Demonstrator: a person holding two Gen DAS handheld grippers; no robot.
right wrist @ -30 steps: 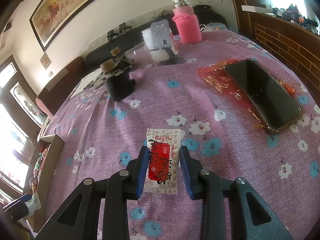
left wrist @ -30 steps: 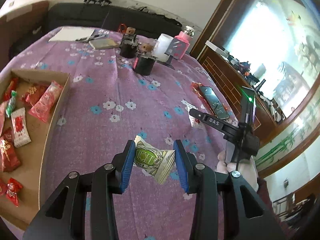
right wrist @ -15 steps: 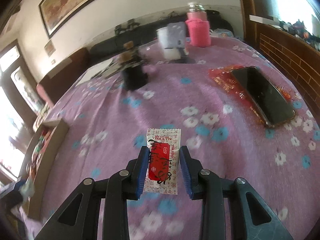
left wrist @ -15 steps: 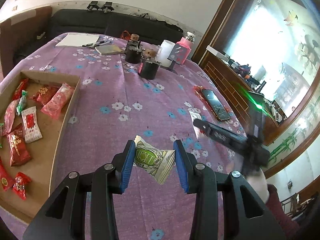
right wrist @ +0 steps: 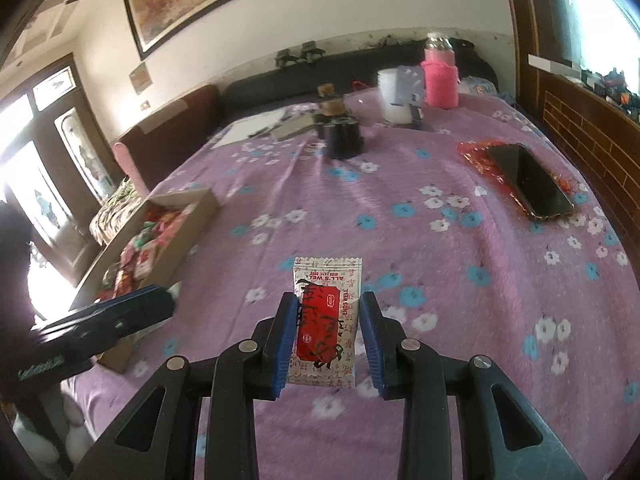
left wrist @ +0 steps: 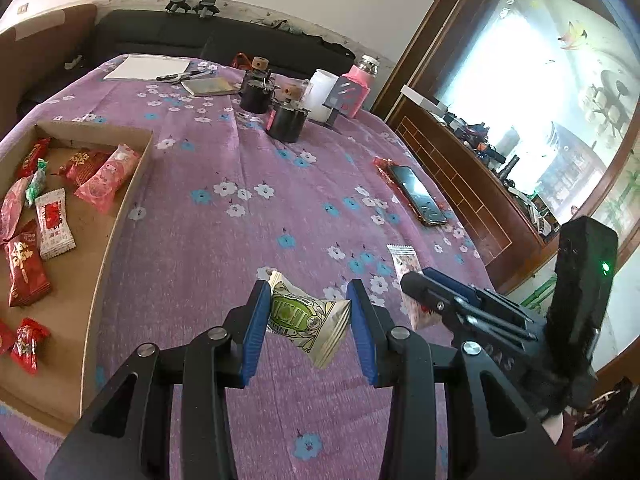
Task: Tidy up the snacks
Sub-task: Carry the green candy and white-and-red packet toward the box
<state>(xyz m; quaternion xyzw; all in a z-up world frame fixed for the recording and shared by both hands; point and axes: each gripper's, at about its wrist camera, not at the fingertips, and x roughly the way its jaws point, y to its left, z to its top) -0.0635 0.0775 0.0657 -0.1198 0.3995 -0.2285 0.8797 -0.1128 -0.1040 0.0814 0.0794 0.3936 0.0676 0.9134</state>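
Purple flowered cloth (left wrist: 224,248) covers the desk in the left wrist view; the left tool (left wrist: 308,320) pinches a green-and-gold snack packet (left wrist: 306,314) at lower centre, cardboard box (left wrist: 120,216) at left. Right wrist view: the right tool (right wrist: 329,340) pinches a red-and-white snack packet (right wrist: 326,320) at lower centre.

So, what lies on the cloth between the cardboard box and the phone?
In the left wrist view, only bare flowered cloth lies between the cardboard box and the phone.

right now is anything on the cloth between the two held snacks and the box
Nothing visible. The left gripper holds a green packet and the right gripper a red-and-white packet. Only bare purple cloth lies between them and the box; the jars and phone sit off to the side.
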